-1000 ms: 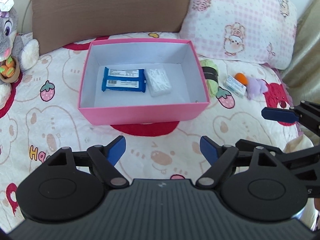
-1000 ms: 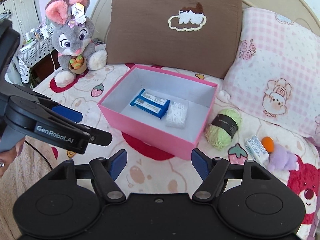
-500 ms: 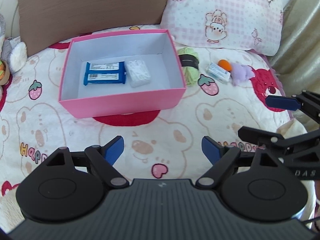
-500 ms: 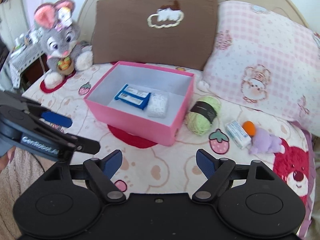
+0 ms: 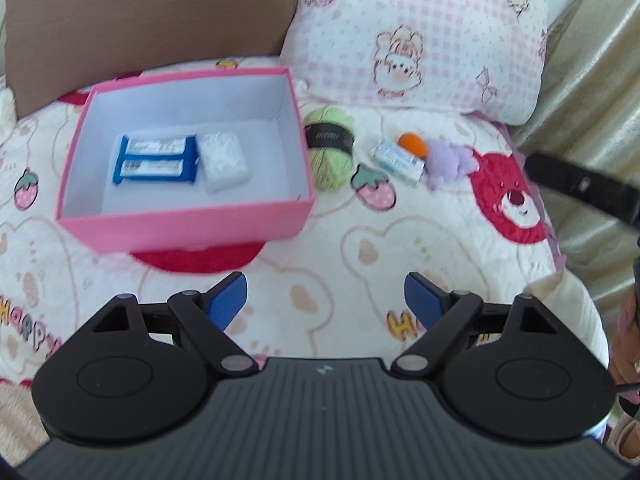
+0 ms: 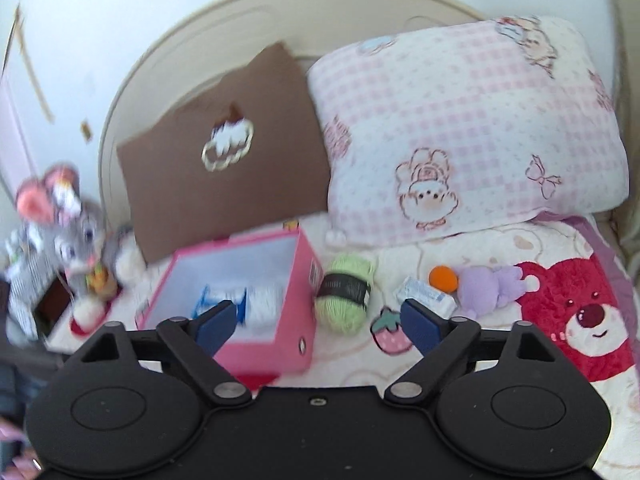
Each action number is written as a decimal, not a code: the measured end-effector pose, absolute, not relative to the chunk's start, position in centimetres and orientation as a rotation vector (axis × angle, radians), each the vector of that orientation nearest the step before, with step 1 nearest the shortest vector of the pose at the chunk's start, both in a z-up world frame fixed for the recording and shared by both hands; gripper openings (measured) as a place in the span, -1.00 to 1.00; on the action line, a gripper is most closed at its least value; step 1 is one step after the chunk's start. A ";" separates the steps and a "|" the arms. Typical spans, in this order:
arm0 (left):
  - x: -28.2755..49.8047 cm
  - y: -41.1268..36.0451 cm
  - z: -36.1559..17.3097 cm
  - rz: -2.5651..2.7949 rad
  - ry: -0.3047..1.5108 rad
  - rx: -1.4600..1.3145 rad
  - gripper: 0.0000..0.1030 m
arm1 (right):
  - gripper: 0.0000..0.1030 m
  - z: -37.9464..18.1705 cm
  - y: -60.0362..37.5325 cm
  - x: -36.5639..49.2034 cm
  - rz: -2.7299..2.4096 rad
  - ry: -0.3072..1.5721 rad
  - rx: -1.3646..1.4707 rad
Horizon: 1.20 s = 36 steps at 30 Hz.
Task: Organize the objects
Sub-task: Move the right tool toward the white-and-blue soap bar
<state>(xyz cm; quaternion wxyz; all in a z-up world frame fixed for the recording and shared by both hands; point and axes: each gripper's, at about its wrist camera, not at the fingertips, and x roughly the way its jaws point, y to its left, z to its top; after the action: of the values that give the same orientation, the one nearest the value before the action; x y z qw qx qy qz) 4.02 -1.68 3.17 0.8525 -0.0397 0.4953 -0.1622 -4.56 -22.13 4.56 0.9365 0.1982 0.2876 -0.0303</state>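
A pink box [image 5: 188, 224] [image 6: 264, 354] stands on the bed with two blue packets [image 5: 156, 160] and a white packet [image 5: 224, 156] inside. To its right lie a green yarn ball [image 5: 330, 148] [image 6: 346, 294], a small white-blue packet [image 5: 398, 160] [image 6: 426, 296], an orange ball [image 5: 414, 144] [image 6: 442, 278] and a purple plush toy [image 5: 450, 162] [image 6: 490, 288]. My left gripper [image 5: 325, 302] hovers open over the bedspread in front of the box, empty. My right gripper [image 6: 316, 322] has its jaws opening with nothing held; it hangs before the yarn ball and the box's right end.
A brown pillow [image 6: 224, 160] and a pink checked pillow [image 6: 460, 132] lean on the headboard. A grey rabbit plush [image 6: 68, 236] sits at the far left. The other gripper's black body [image 5: 580, 188] enters the left wrist view at the right, by a beige curtain [image 5: 592, 80].
Both views have swung right: the box slid left and the yarn, packet and purple toy came toward centre. The right gripper's jaws have spread wider and its view has rolled and blurred.
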 end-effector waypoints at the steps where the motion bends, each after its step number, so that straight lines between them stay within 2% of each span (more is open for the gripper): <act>1: 4.4 -2.0 3.1 -0.341 1.033 -0.092 0.65 | 0.84 4.4 -22.8 -4.3 -0.067 0.589 0.431; 4: 6.1 -3.1 3.0 -0.360 1.020 -0.114 0.64 | 0.84 3.8 -24.2 -3.1 -0.097 0.634 0.457; 11: 9.1 -6.2 3.2 -0.377 0.968 -0.085 0.64 | 0.94 3.8 -27.0 -2.0 -0.217 0.586 0.364; 22: 13.7 -8.7 3.6 -0.362 0.991 -0.076 0.64 | 0.95 3.0 -33.2 1.8 -0.241 0.563 0.593; 26: 15.7 -9.9 2.1 -0.333 1.039 -0.126 0.62 | 0.95 0.8 -34.1 2.8 -0.163 0.501 0.672; 32: 18.1 -12.2 0.1 -0.331 1.065 -0.135 0.61 | 0.95 -2.7 -34.4 3.1 -0.199 0.553 0.644; 36: 20.0 -13.3 -1.0 -0.281 1.061 -0.149 0.61 | 0.95 -5.5 -35.2 2.8 -0.209 0.606 0.729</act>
<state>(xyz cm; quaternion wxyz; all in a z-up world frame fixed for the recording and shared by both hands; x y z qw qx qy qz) 20.02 -13.29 -0.96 0.8507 -0.0706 0.5036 -0.1332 2.85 -35.20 -5.51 0.8845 0.3502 0.2914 -0.1003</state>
